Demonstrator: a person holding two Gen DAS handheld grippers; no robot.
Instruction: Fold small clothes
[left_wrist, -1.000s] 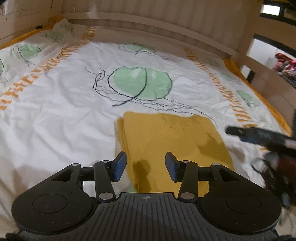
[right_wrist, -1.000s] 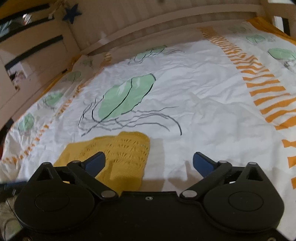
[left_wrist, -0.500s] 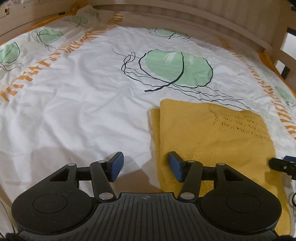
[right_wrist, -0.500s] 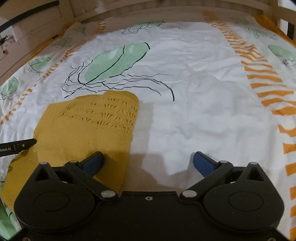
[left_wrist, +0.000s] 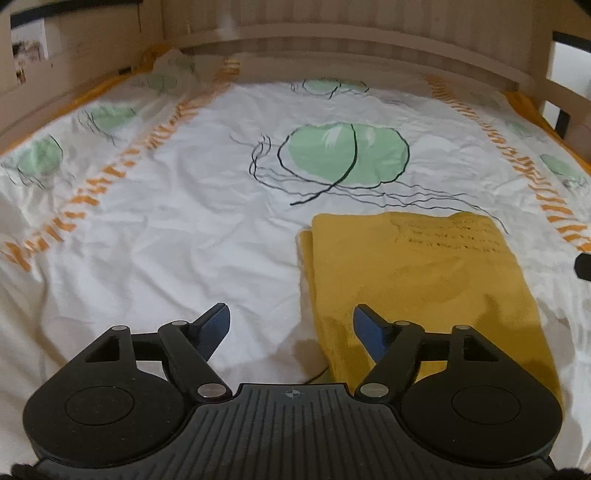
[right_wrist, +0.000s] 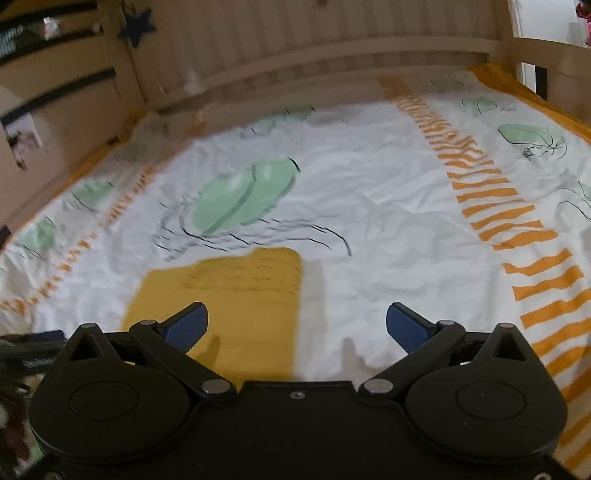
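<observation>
A folded yellow knit garment (left_wrist: 417, 273) lies flat on the white bedsheet (left_wrist: 166, 236), with an openwork pattern near its far corner. My left gripper (left_wrist: 291, 328) hovers over the garment's near left edge; its jaws are opening and hold nothing. In the right wrist view the same garment (right_wrist: 240, 295) sits at lower left. My right gripper (right_wrist: 295, 325) stands wide open above the garment's right edge, empty. A tip of the right gripper (left_wrist: 583, 266) shows at the left wrist view's right border.
The sheet carries green leaf prints (left_wrist: 347, 155) and orange striped bands (right_wrist: 495, 206). Wooden slatted bed rails (left_wrist: 332, 40) close off the far side and both ends. A dark star (right_wrist: 138, 26) hangs on the far left rail.
My left gripper's jaws have spread wider and it has drawn back from the garment's left edge. My right gripper has lifted and pulled away; the garment lies folded and still.
</observation>
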